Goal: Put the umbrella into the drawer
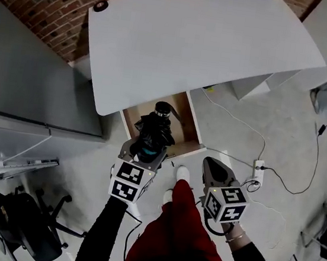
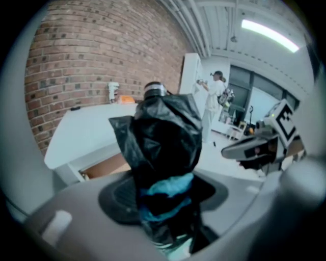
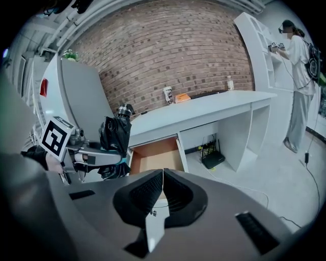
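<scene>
**Over the open drawer, the umbrella sits in the left jaws**

Below the front edge of the flat white bench (image 1: 223,39), the shallow wooden drawer with white sides (image 1: 189,126) stands pulled out, its brown floor bare where it shows. The left gripper (image 1: 147,150) holds the folded black fabric umbrella with a teal strap (image 1: 155,130). Its jaws stand fairly wide apart and are clamped on the bundle near the strap, as the left gripper view shows (image 2: 164,153).

The umbrella's long axis runs on from the jaws toward the bench. In the head view its ringed far end lies over the drawer's opening, while the gripped end is nearer the person. How high it hangs above the drawer floor cannot be told.

The right gripper (image 1: 211,165) is to the side, apart from the drawer's right front corner, its jaws pressed together on nothing (image 3: 162,191). The left hand is therefore nearer, and the move ahead seems to be lowering the umbrella lengthwise into the drawer.
</scene>
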### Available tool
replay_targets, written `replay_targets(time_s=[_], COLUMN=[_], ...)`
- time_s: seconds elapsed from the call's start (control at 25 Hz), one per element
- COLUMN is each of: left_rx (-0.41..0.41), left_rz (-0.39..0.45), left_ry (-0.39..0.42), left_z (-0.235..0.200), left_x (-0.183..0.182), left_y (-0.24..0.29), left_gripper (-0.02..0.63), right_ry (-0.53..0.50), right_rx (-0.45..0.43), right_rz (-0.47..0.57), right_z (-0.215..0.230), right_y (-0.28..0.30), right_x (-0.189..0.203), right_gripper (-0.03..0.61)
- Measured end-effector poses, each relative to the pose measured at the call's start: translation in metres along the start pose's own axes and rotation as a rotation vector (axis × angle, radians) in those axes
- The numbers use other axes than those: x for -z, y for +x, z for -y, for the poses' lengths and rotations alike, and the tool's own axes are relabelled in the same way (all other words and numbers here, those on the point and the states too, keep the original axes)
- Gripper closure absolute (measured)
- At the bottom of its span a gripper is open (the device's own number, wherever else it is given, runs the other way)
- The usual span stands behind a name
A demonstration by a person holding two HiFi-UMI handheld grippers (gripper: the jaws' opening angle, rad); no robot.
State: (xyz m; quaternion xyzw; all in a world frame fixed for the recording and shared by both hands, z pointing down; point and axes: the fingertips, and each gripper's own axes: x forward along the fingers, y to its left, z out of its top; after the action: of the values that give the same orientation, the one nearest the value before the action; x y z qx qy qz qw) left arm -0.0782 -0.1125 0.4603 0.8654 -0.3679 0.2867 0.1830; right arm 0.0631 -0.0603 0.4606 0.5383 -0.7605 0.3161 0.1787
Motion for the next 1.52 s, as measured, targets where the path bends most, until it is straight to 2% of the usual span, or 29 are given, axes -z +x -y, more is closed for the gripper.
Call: replay_targets(time_s=[0.12,0.4,0.68,1.08,1.52], left_rx=[0.011,0.028,0.048,0.106,0.147], left_rz=[-0.025,-0.117,-0.183,-0.284,-0.397], left_ry=[0.009,0.102,0.148,0.22,0.235], left_z=[-0.005,-0.019,-0.034,-0.035,-0.04], left_x=[0.005,0.018,0.029,0.055,0.092], left_y=[0.015,0.043,0.072,0.107,0.137], left_gripper=[0.359,0.359,0.359,0.359,0.359], right_ry=[0.008,0.005,-0.003,0.005,0.002], right_rx=[-0.004,-0.036,-0.04,-0.057,-0.081], right_rz=[-0.024,-0.074,-0.124,-0.203,-0.285], right_z=[0.003,0.006,0.02,0.03,0.031], right_y=[0.014,0.043,0.069,0.098,0.121], right_x=[0.002,0.001,0.003,0.019,0.036], right_gripper=[0.569,0.569,0.569,0.569,0.569])
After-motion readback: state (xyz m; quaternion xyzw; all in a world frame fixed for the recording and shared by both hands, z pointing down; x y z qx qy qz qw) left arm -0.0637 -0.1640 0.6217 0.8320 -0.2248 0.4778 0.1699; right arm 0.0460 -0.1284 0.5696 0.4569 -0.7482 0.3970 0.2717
